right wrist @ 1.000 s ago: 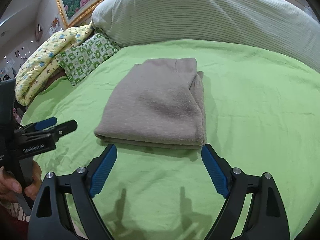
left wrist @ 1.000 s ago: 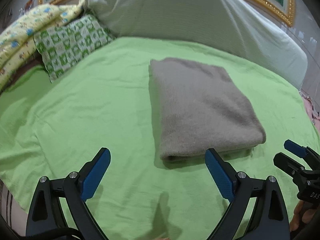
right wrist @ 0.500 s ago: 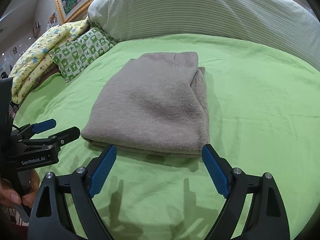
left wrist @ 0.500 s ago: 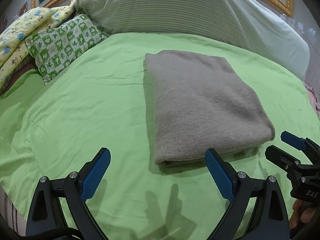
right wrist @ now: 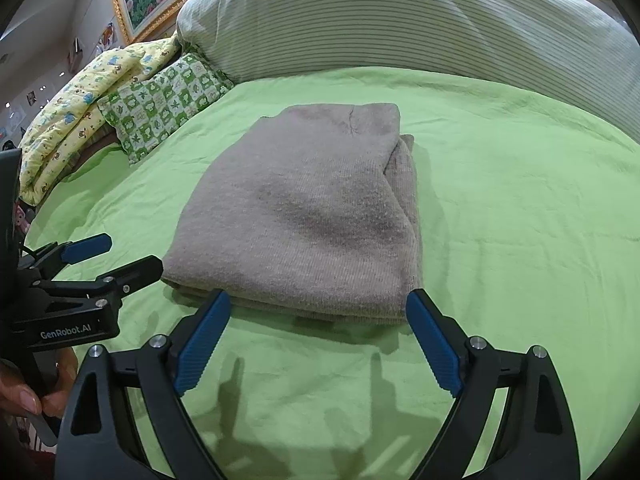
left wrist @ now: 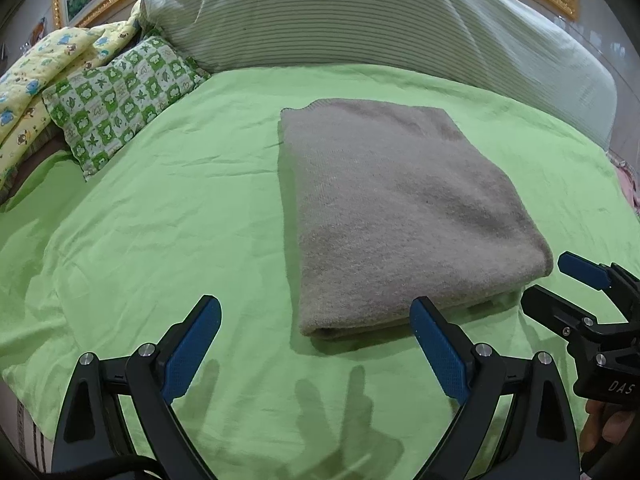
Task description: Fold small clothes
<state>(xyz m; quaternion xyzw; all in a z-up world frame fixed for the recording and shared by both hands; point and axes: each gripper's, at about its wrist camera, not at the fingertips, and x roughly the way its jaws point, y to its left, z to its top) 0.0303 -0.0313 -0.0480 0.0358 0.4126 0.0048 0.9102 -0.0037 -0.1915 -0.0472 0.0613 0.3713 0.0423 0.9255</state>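
Note:
A grey knitted garment (left wrist: pixel 396 216) lies folded into a thick rectangle on the green bed sheet (left wrist: pixel 168 216); it also shows in the right wrist view (right wrist: pixel 312 220). My left gripper (left wrist: pixel 316 344) is open and empty, just short of the garment's near left corner. My right gripper (right wrist: pixel 320 340) is open and empty, its blue pads either side of the near folded edge. The right gripper shows at the left view's right edge (left wrist: pixel 560 284), the left gripper at the right view's left edge (right wrist: pixel 116 256).
A green checked pillow (left wrist: pixel 120 104) and a yellow patterned quilt (left wrist: pixel 44 76) lie at the far left. A large striped bolster (left wrist: pixel 380 20) runs along the headboard. The green sheet (right wrist: pixel 520 220) spreads to the right of the garment.
Both grippers have moved forward toward the garment's near edge, so it looks larger. Both stay open. The garment has not moved.

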